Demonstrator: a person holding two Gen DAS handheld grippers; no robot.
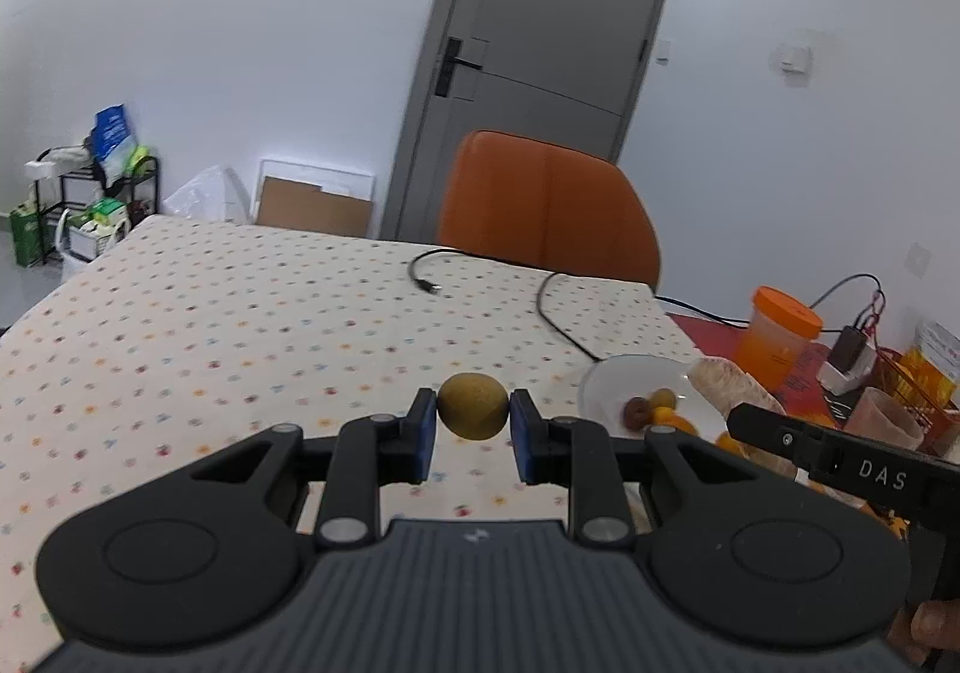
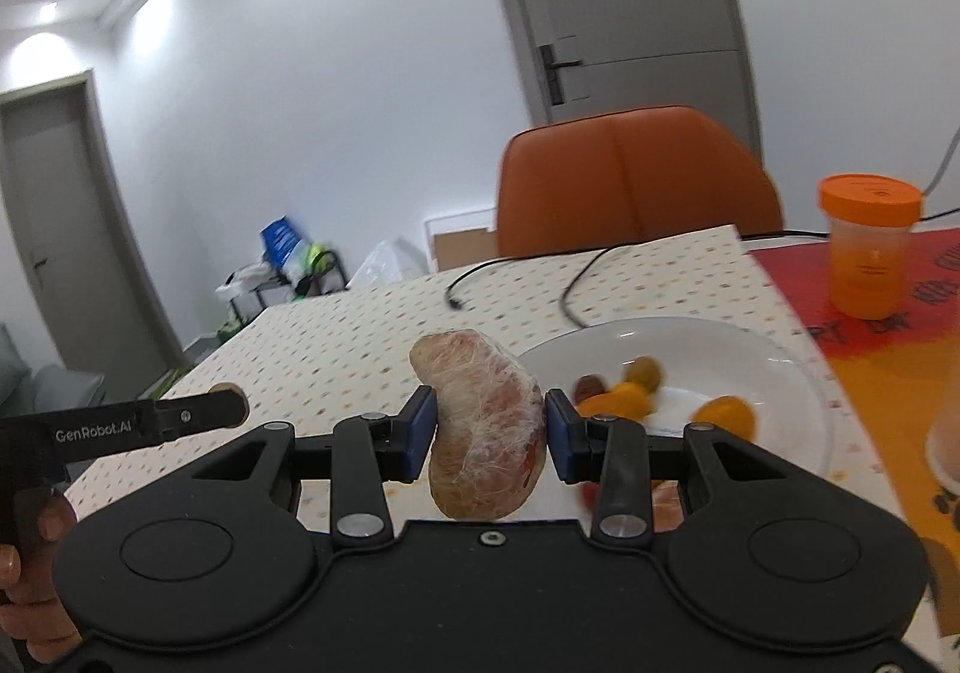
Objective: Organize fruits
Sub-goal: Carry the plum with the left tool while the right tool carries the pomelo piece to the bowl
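Note:
My left gripper [image 1: 472, 424] is shut on a small olive-brown round fruit [image 1: 472, 405] and holds it above the dotted tablecloth [image 1: 240, 325]. My right gripper [image 2: 489, 436] is shut on a peeled pink pomelo segment [image 2: 486, 427], held above the table just left of a white plate [image 2: 780, 367]. The plate holds small orange, yellow and dark red fruits [image 2: 624, 394]. In the left wrist view the plate [image 1: 612, 379] lies to the right, with the pomelo segment [image 1: 729, 385] and the right gripper over it.
An orange chair [image 1: 546, 205] stands behind the table. A black cable [image 1: 558, 313] lies across the cloth. An orange-lidded jar [image 2: 867, 247] stands on a red mat [image 2: 888, 349] at the right. A wire basket [image 1: 912, 379] sits at the far right.

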